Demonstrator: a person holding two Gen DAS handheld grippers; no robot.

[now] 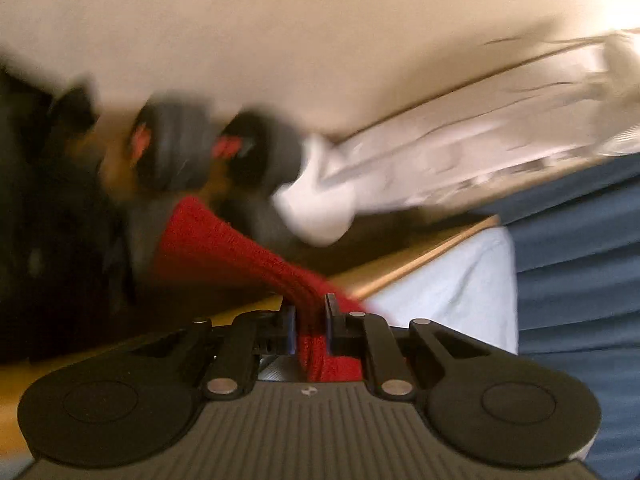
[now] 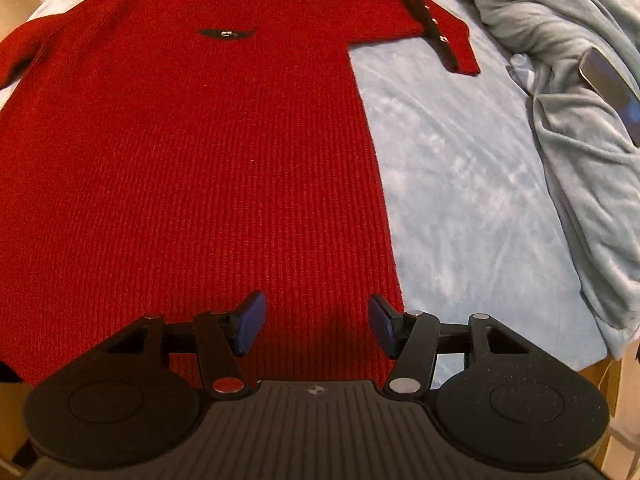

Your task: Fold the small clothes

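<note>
A red knit garment [image 2: 192, 160] lies flat on a light blue bed sheet [image 2: 460, 184], collar at the far end, one sleeve [image 2: 420, 24] stretched out to the right. My right gripper [image 2: 316, 324] is open and empty, its blue pads [image 2: 251, 322] hovering over the garment's near hem by the right edge. In the blurred left wrist view my left gripper [image 1: 311, 320] is shut on a bunched part of the red garment [image 1: 224, 248], which stretches away up and to the left.
A rumpled pale blue blanket [image 2: 568, 92] lies along the bed's right side with a dark phone [image 2: 608, 76] on it. The left wrist view shows a wooden edge [image 1: 420, 264], white sheet [image 1: 452, 288], blurred dark objects [image 1: 180, 148] and a wall.
</note>
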